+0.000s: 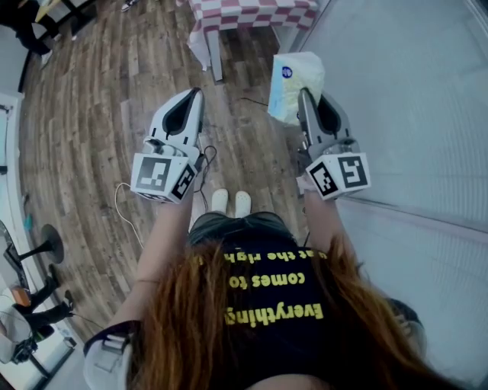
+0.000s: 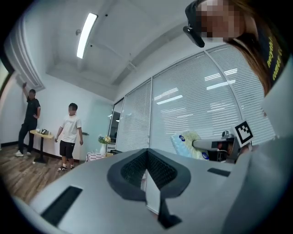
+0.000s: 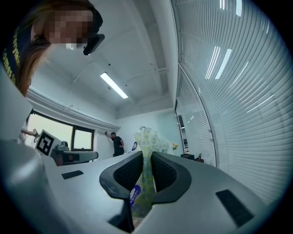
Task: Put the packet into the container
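wood-plank floor (image 1: 91,114) fills the head view, with a table under a red-checked cloth (image 1: 252,11) at the top edge and a white wall of blinds (image 1: 412,99) along the right. a thin cable (image 1: 126,206) lies on the boards near the person's white shoes (image 1: 231,201). long hair and a dark shirt with yellow print (image 1: 282,297) cover the lower part of the view. the left gripper (image 1: 194,99) is held up with its jaws together and nothing in them. the right gripper (image 1: 305,99) is clamped on the packet (image 1: 293,80), which is in the air in front of the blinds.

from the left gripper view, the jaws meet at the tip (image 2: 147,153). two people (image 2: 69,135) stand by the far wall, a vase of flowers (image 2: 104,142) sits on the checked table, and the packet (image 2: 187,144) shows to the right.

from the right gripper view, the packet (image 3: 146,155) stands pinched between both pads. a person in dark clothes (image 3: 116,144) leans on the far wall, and a ceiling light (image 3: 114,85) runs overhead.
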Tool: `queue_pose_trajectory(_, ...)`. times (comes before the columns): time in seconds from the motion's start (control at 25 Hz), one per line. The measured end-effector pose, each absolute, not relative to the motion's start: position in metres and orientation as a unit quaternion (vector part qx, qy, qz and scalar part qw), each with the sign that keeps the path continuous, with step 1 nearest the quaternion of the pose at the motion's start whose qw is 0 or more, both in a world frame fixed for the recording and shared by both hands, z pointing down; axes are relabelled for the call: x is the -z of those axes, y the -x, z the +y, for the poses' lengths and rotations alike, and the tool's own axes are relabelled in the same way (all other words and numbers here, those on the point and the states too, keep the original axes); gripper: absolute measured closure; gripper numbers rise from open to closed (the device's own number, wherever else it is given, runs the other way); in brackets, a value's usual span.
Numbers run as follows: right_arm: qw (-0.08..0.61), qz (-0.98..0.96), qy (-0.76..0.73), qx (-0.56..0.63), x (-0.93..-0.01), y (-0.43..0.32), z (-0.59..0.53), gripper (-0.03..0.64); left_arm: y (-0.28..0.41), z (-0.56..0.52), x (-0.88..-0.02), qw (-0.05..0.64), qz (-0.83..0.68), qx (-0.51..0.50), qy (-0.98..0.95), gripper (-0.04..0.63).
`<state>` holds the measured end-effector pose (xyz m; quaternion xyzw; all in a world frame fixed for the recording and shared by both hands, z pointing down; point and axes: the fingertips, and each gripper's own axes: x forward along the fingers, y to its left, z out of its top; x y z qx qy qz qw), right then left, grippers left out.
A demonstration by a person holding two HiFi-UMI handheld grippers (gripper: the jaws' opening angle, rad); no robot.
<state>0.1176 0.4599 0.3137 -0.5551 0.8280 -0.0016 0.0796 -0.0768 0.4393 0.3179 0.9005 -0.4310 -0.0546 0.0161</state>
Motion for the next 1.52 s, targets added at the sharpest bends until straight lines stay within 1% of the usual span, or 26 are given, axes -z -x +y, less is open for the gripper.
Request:
queue_pose_trajectory(0.24, 0.065, 0.843, 0.534, -0.009, -0.312, -0.118, 0.447, 0.551, 0.064, 0.423, -0.311, -0.007, -0.45, 0.053, -0.891, 0.597)
queue_pose_trajectory(0.72, 0.067, 0.847, 0.528, -0.005, -0.309, -0.127, 0.385, 0.551, 0.055, 0.364, -0.313, -0.005, -0.458, 0.056, -0.887, 0.595)
queue_pose_trajectory(0.92, 0.064, 0.843, 0.534, -0.003, -0.313, -0.125, 0.335, 0.551, 0.061, 0.309, -0.317, -0.004, -0.461, 0.058, -0.885, 0.597)
queue_pose_trajectory(1.24, 0.074, 0.833, 0.549, -0.012, -0.298, -0.113, 0.227, 0.551, 0.077, 0.193, -0.307, -0.007, -0.448, 0.061, -0.892, 0.595)
queue_pose_trajectory(1.52, 0.072, 0.826, 0.559, -0.01, -0.293, -0.116, 0.148, 0.551, 0.073, 0.116, -0.305, -0.003, -0.438, 0.056, -0.897, 0.595)
